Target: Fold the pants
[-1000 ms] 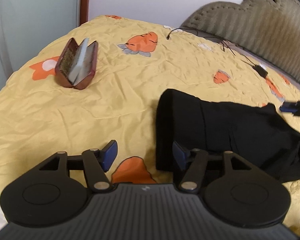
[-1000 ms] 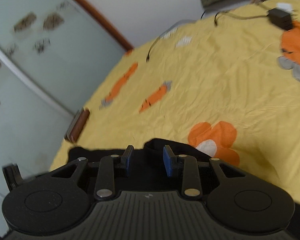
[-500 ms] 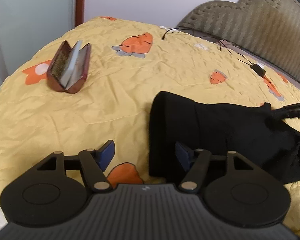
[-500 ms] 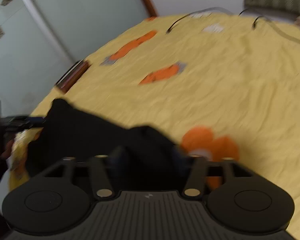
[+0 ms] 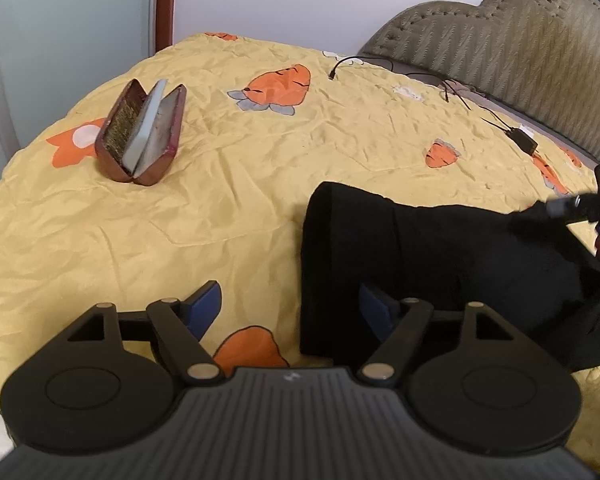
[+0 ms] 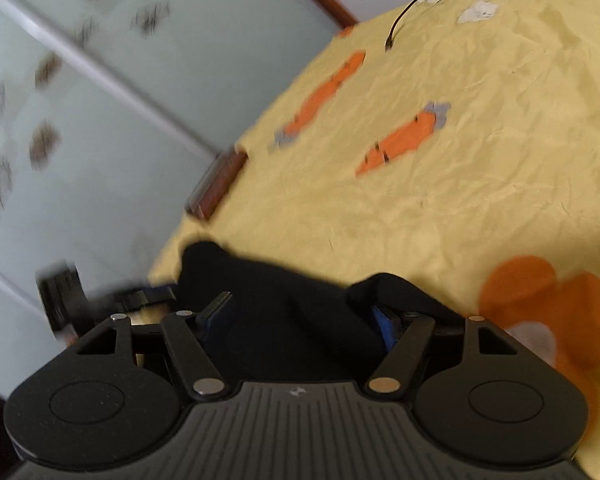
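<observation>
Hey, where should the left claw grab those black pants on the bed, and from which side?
Grip the black pants at the near corner of their folded left edge, coming from the bare yellow bedspread side: that edge lies straight and doubled, directly ahead of the open left claw.

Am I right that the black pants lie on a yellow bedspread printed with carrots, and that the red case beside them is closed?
Not quite: the red case stands open on the yellow bedspread, as the left wrist view shows. The black pants do lie on it.

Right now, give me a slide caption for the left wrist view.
Open left hand-held gripper at the edge of folded black pants on a yellow bedspread.
</observation>
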`<state>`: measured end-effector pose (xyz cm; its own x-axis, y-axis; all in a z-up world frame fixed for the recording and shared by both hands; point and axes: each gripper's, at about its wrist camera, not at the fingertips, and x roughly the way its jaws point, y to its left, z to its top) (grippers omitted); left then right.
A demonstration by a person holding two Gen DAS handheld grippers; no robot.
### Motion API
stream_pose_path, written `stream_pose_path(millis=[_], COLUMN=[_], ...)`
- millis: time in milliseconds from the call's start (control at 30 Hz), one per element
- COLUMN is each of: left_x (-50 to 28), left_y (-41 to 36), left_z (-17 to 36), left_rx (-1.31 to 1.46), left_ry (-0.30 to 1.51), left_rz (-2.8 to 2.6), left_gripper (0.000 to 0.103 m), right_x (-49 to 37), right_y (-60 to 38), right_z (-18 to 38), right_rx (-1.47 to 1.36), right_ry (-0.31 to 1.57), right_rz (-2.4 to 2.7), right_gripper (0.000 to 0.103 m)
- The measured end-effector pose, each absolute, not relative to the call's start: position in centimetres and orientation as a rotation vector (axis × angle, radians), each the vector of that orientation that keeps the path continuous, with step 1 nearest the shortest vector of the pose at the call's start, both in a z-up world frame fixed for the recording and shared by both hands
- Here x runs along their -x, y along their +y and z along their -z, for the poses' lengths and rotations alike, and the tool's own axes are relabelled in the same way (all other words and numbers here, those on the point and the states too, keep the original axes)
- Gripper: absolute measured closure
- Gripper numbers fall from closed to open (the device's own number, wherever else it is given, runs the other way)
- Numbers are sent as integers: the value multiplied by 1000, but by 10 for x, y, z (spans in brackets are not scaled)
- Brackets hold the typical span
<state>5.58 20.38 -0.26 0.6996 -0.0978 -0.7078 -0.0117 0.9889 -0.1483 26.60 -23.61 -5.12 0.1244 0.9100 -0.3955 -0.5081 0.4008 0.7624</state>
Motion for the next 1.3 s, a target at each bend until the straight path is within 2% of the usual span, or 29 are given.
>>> stream_pose_path(millis=[233, 300, 367, 500, 567, 633, 767, 833, 900, 967, 1000, 1200, 1300], left_x=[-58, -59, -57, -60, -63, -71, -100, -113, -126, -131, -132, -121, -125], left_y=[207, 205, 204, 200, 198, 194, 189, 190, 190, 186, 183, 177, 176], left_z=[4, 4, 2, 3, 5, 5, 6, 9, 13, 14, 13, 0, -1], left_rx=[160, 154, 142, 118, 117, 115, 164, 215, 258, 260, 243, 178, 169], left_ry=[803, 806, 799, 814, 819, 827, 849, 866, 895, 899, 891, 874, 872], left_rz=[43, 52, 57, 91, 106, 128, 202, 238, 281, 296, 298, 292, 309], left_gripper=[27, 27, 27, 25, 22, 22, 22, 25, 46, 49, 57, 58, 58], right_x=[-283, -288, -287, -277, -274, -275, -280, -285, -279, -261, -250, -183, -153], right_y=[-270, -263, -262, -273, -276, -279, -286, -289, -280, -275, -275, -304, -286], right_z=[76, 83, 79, 55, 50, 45, 34, 35, 36, 34, 30, 15, 15], right_rx=[-1000, -902, -827, -713, -708, -715, -815, -821, -722, -657, -632, -728, -622], right_ry=[1002, 1092, 1096, 1052, 1049, 1014, 799, 779, 837, 875, 865, 789, 829], right_rz=[-987, -905, -932, -1011, -1052, -1043, -911, -814, -793, -811, -808, -828, -878], right_gripper=[33, 35, 34, 22, 22, 22, 23, 23, 23, 23, 23, 22, 22])
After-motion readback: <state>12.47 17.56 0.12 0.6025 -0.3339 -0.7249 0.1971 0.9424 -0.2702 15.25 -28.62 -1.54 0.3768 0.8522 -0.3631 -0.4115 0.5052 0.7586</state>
